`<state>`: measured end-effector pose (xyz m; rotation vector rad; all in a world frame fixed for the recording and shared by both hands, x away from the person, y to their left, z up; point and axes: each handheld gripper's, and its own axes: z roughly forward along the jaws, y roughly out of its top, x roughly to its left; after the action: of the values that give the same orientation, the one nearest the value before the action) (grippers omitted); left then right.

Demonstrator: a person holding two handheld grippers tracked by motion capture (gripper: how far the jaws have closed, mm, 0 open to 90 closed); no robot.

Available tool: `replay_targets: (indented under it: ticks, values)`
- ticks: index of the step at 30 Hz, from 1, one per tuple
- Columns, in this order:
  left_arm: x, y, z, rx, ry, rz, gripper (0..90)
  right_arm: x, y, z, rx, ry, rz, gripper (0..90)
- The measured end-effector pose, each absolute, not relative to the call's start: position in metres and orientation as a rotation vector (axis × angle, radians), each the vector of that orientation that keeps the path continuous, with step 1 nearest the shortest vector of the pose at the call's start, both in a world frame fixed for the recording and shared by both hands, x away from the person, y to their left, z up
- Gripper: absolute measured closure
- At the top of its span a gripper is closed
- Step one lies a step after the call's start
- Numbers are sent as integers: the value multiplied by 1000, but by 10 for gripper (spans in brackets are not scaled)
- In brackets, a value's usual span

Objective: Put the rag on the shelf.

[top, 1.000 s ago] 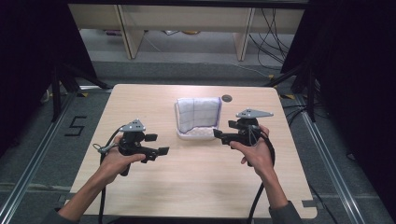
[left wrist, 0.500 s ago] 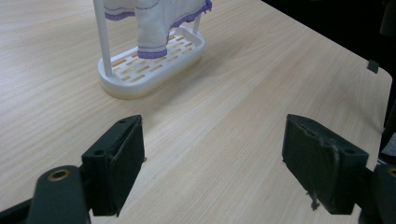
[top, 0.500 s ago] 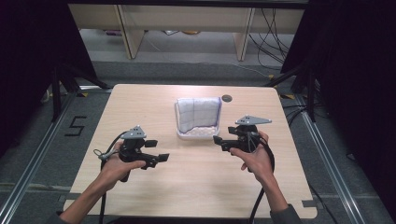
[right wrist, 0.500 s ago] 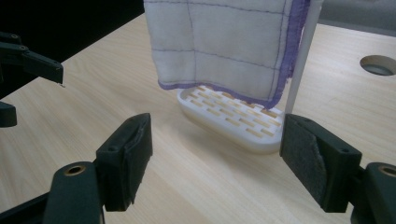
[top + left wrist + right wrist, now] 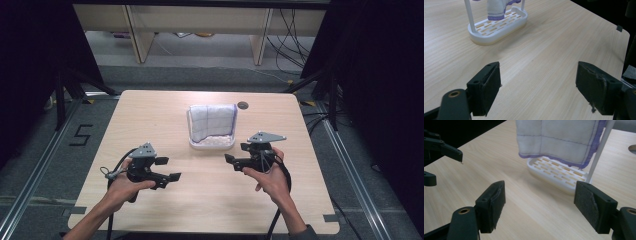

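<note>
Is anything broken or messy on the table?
Nothing is spilled or knocked over. The cloth hangs neatly on its white rack. The only worn spot is the pad on one finger of the left gripper: its edge looks frayed, with a bit of fluff hanging off.

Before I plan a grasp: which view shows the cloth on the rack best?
The right gripper view: the cloth hangs close, grid and purple hem clear. The high view shows it whole but small; the left gripper view catches a bottom corner.

Left gripper (image 5: 167, 168) and right gripper (image 5: 236, 159) drew nearer the person.
</note>
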<state>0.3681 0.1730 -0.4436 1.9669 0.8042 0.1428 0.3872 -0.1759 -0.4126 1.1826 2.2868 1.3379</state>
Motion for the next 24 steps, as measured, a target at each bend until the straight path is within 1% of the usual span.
replay_targets:
  ticks: [5, 8, 20, 24]
  values:
    - [364, 174, -447, 1962, 792, 149, 185, 382, -174, -418, 1131, 2305, 1305, 262]
    - [361, 175, -449, 1965, 804, 154, 183, 377, -171, -421, 1176, 2318, 1313, 261]
    - [348, 184, -460, 1968, 803, 138, 178, 363, -171, -438, 1164, 2347, 1316, 261]
    - [343, 187, -464, 1999, 789, 187, 177, 360, -171, -445, 1145, 2349, 1323, 259]
